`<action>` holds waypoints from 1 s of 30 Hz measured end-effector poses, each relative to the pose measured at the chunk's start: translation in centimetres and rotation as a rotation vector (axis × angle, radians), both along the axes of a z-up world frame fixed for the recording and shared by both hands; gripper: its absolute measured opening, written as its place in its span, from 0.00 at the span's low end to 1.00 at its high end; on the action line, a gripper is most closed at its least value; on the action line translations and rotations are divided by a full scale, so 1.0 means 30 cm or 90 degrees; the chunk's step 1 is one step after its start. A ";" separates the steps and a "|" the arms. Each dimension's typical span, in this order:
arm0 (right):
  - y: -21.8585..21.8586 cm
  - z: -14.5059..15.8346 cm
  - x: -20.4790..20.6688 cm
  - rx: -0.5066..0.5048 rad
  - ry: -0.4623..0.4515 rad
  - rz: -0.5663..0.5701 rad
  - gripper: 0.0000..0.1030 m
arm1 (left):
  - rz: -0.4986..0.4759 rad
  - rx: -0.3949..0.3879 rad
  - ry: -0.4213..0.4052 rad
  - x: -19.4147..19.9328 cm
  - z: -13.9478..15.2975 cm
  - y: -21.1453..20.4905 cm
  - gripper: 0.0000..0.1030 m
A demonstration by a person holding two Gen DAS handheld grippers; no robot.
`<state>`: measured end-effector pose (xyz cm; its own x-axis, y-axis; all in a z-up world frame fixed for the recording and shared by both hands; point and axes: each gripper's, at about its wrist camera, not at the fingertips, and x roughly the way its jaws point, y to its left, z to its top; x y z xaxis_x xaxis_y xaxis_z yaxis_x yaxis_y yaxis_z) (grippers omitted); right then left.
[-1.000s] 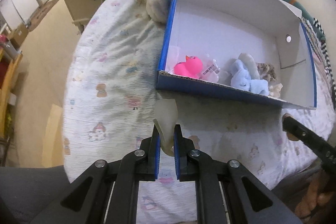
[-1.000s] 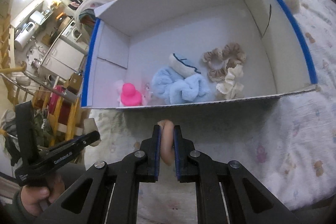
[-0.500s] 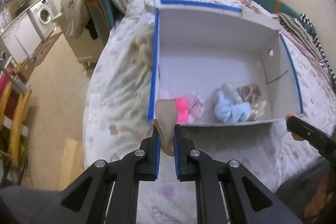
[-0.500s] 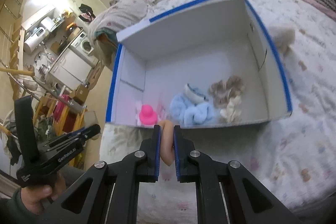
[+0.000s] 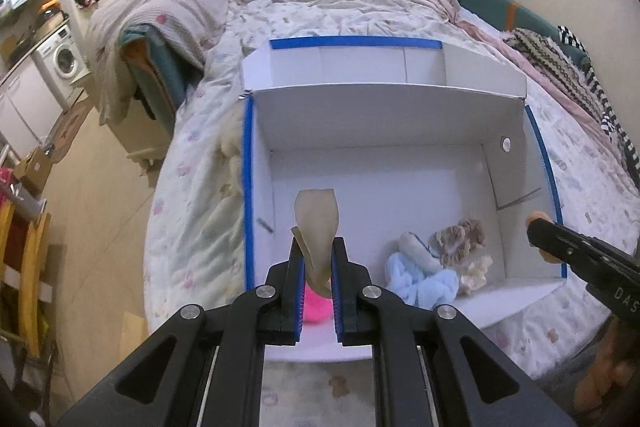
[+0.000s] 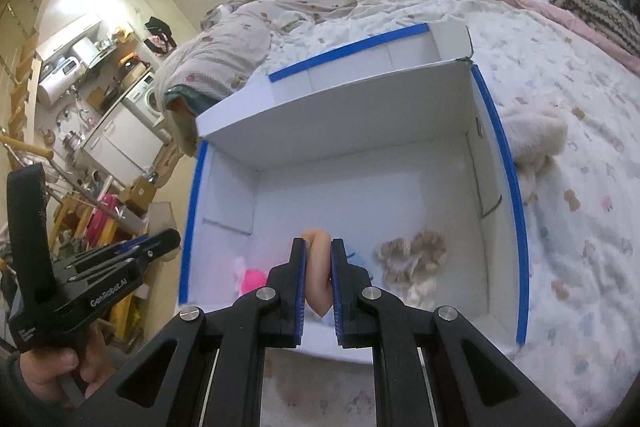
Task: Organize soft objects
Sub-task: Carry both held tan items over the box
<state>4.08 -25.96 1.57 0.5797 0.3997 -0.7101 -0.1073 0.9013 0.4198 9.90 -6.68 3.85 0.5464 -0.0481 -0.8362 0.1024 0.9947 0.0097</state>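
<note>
While both tools are held above the near end of the white box (image 5: 400,115), which rests on the bed (image 5: 192,211), each is seen closed on a soft piece; the left hand-held gripper (image 5: 318,267) is clamped on a beige pliable piece (image 5: 316,223), which sticks up past the fingertips with a folded edge, and the right hand-held gripper (image 6: 318,267) is clamped on a peach-coloured rounded piece (image 6: 318,267), of which a bent end is shown above the jaws. Inside the box, a pink toy (image 6: 253,279) is seen near the left corner, a light blue fluffy item (image 5: 420,279) beside it, and beige and cream scrunchies (image 6: 416,255) further right; a cream fluffy item (image 6: 536,135) is left on the bed just outside the right wall. Both held pieces are judged light and yielding, since they are squeezed thin between the pads; little grip force should be needed, and no harm is expected from a short drop into the box. The beige piece looks floppy and may cling to a pad on release; the fluffy item on the bed would best be pinched through the bulk of its pile rather than at a loose edge.
</note>
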 end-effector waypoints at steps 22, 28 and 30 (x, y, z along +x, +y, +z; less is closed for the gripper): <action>0.038 -0.219 0.117 -0.067 0.096 0.003 0.13 | 0.001 0.025 0.071 0.154 -0.268 -0.075 0.12; 0.041 -0.249 0.127 -0.072 0.121 -0.002 0.13 | -0.017 0.030 0.070 0.157 -0.275 -0.109 0.12; 0.044 -0.253 0.130 -0.071 0.123 -0.003 0.13 | -0.018 0.030 0.072 0.155 -0.277 -0.113 0.12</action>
